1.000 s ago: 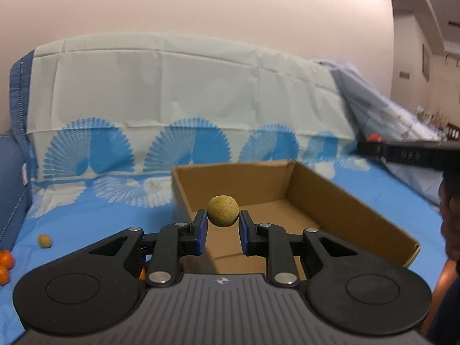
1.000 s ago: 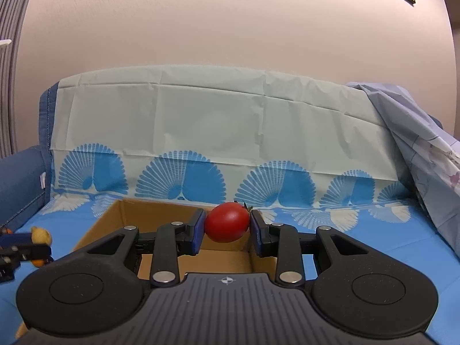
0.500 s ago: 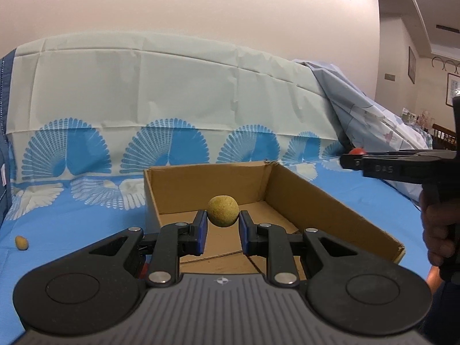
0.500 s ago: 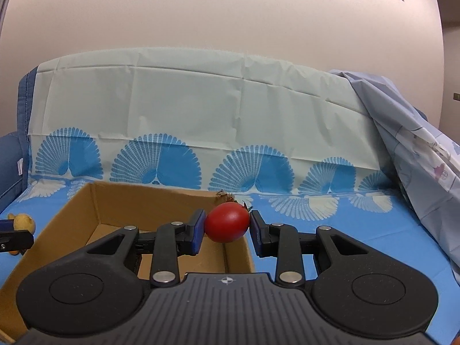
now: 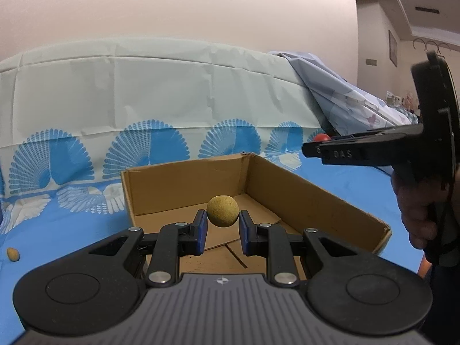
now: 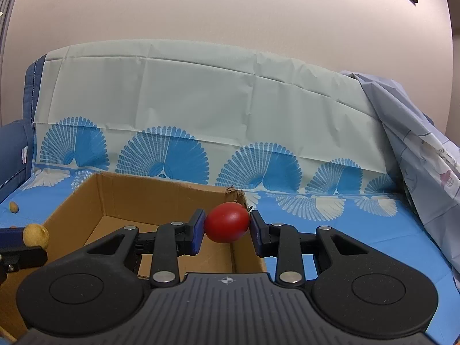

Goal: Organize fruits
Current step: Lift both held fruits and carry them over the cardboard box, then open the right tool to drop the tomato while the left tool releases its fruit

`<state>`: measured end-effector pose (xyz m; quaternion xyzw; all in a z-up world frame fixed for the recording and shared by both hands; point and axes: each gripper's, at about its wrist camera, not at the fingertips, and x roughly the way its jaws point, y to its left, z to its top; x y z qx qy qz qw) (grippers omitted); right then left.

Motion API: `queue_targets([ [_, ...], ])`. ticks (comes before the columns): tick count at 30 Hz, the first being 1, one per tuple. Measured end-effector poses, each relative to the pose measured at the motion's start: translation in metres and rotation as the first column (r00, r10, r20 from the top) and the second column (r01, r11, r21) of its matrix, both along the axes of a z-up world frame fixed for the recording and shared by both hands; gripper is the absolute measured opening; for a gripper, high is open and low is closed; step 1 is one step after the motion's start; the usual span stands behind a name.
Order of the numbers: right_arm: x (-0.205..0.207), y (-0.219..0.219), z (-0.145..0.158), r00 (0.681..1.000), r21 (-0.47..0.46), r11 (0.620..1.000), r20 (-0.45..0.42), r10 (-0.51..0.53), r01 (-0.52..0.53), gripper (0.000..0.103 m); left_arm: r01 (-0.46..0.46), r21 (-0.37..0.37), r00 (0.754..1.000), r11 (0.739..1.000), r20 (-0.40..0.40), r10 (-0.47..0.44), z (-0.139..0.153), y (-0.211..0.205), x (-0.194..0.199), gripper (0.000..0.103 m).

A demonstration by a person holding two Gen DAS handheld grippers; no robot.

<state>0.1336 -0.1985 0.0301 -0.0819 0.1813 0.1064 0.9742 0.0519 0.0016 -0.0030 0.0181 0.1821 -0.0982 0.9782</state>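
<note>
My left gripper point(image 5: 222, 224) is shut on a small round tan fruit point(image 5: 222, 210), held over the near part of an open cardboard box point(image 5: 316, 201). In the right wrist view my right gripper point(image 6: 226, 228) is shut on a red tomato point(image 6: 227, 222), above the box's right wall point(image 6: 247, 247). The tan fruit point(image 6: 36, 235) in the left gripper shows at that view's left edge. The left wrist view shows the right gripper point(image 5: 316, 146) side-on at the right, with the tomato point(image 5: 322, 137) peeking above it and a hand point(image 5: 417, 215) on the handle.
The box sits on a blue cloth with fan prints point(image 5: 72, 215) draped over a sofa. One small tan fruit point(image 5: 13, 254) lies on the cloth left of the box, also seen as a small tan fruit point(image 6: 13, 207) in the right wrist view. A grey-blue sheet point(image 6: 417, 149) hangs at the right.
The left gripper has moved right toward the box with its fruit; the oranges at the left edge have left view. The right gripper has kept its grip and shifted slightly over the box's right wall.
</note>
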Motion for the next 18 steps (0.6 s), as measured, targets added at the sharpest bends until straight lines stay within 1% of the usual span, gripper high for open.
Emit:
queue_targets([
  [7,0.000,-0.001,-0.001,1.000,-0.001,1.000,-0.001,-0.002,0.002,0.035,0.030,0.025,1.000,0.999,-0.001,-0.030,-0.005,-0.010,0.000,0.026],
  [18,0.000,0.003,-0.003,1.000,-0.012,1.000,-0.007,0.004,-0.004,0.035,0.043,0.038,0.999,0.998,-0.010,-0.042,-0.009,-0.014,0.001,0.026],
])
